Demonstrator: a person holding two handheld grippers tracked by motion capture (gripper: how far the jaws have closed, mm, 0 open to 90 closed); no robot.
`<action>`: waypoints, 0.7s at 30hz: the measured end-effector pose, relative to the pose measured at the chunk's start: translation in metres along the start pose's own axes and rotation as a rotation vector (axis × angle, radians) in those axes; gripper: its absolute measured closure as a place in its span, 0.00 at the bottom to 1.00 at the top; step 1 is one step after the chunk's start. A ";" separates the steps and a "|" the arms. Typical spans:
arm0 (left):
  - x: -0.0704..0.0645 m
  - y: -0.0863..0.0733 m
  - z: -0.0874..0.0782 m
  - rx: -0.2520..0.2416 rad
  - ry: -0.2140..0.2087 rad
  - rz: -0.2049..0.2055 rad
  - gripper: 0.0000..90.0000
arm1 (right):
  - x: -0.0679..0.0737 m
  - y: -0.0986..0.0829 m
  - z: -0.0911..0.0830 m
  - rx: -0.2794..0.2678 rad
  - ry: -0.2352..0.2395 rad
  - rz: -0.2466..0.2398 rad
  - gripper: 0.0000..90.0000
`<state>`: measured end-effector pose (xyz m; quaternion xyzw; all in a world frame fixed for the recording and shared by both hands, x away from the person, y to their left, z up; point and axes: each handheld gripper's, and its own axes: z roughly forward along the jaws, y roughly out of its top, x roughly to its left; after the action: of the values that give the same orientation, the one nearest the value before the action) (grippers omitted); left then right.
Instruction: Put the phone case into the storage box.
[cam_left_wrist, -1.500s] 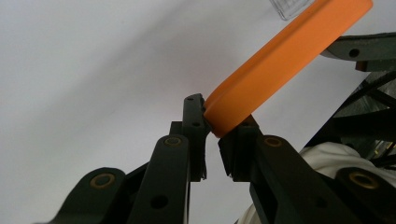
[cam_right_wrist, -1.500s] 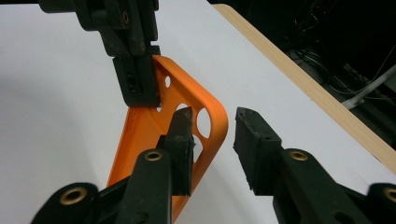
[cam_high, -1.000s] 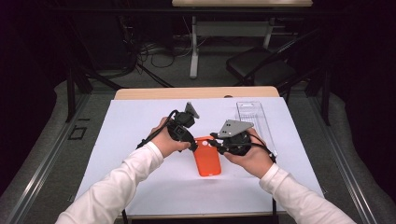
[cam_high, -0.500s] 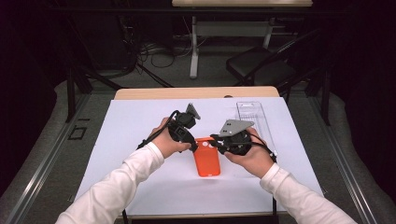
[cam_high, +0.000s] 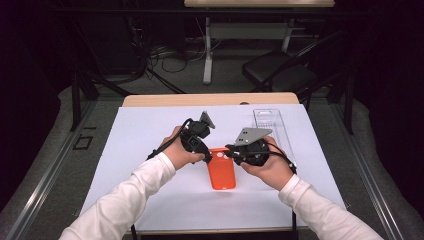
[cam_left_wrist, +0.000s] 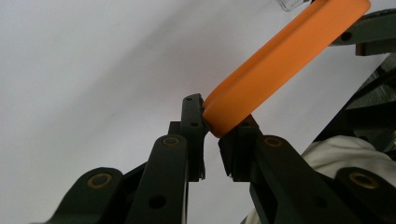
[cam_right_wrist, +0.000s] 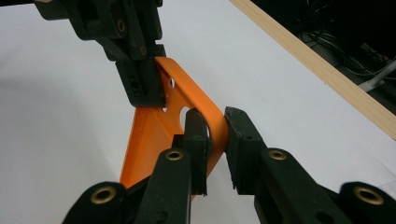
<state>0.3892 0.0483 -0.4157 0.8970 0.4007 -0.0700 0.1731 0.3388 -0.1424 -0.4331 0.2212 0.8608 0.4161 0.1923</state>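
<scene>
A white sheet (cam_high: 150, 150) covers the table, whose pale wooden edge (cam_high: 210, 99) shows along the far side. Beyond it the room is dark: grey floor, a tangle of cables (cam_high: 155, 55), the white leg of another desk (cam_high: 207, 55) and a black chair (cam_high: 280, 75). A clear plastic tray (cam_high: 272, 127) lies on the sheet at the far right. No brand or writing can be read anywhere.

The orange phone case (cam_high: 221, 167) sits near the middle of the sheet, between the two hands, its far end lifted. The left gripper (cam_left_wrist: 212, 128) has its jaws clamped on one far corner of the case; the right gripper (cam_right_wrist: 219, 128) pinches the other far corner, by the camera cut-out, jaws closed on the rim
</scene>
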 end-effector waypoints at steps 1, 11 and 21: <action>0.000 0.000 0.000 -0.002 -0.001 0.001 0.89 | 0.000 0.000 0.000 0.000 0.004 0.004 0.89; 0.001 -0.001 -0.002 -0.026 -0.011 -0.002 0.82 | -0.002 0.000 -0.001 -0.010 -0.005 -0.002 0.89; 0.004 -0.005 -0.003 -0.054 -0.020 0.012 0.72 | -0.005 -0.002 -0.001 -0.020 -0.021 -0.002 0.89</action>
<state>0.3883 0.0551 -0.4154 0.8936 0.3954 -0.0670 0.2016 0.3420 -0.1472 -0.4331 0.2228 0.8546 0.4224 0.2038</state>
